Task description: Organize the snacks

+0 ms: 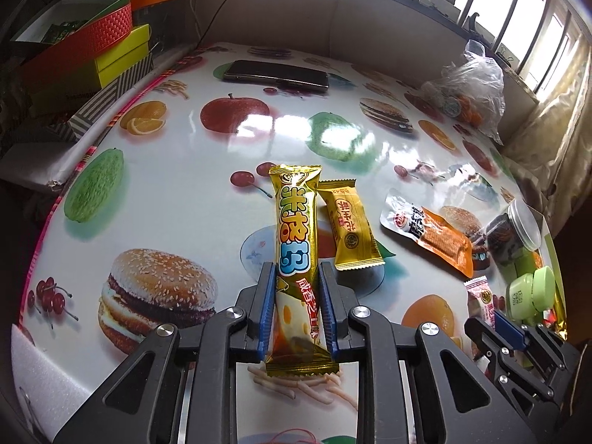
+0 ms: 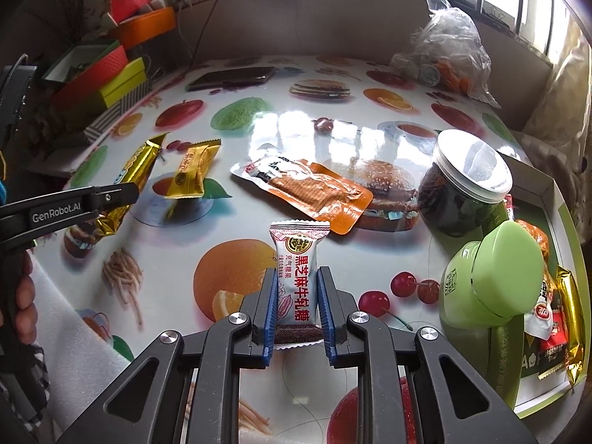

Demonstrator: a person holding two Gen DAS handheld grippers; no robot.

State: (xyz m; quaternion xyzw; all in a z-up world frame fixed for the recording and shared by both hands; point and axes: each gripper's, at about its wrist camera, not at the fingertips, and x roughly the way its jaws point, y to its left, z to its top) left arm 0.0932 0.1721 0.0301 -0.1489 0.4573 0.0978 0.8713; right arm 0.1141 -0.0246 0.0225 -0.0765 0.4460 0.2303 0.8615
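Note:
My left gripper is shut on a long gold snack bar, held above the fruit-print table; the bar also shows in the right wrist view. My right gripper is shut on a small white nougat candy packet, which also shows in the left wrist view. A yellow pastry packet and an orange-and-white sachet lie on the table ahead. A green-edged box at the right holds several snacks.
A dark jar with a clear lid and a green cream jar stand by the box. A phone lies at the far side. A plastic bag sits at the back right. Stacked boxes stand at the left.

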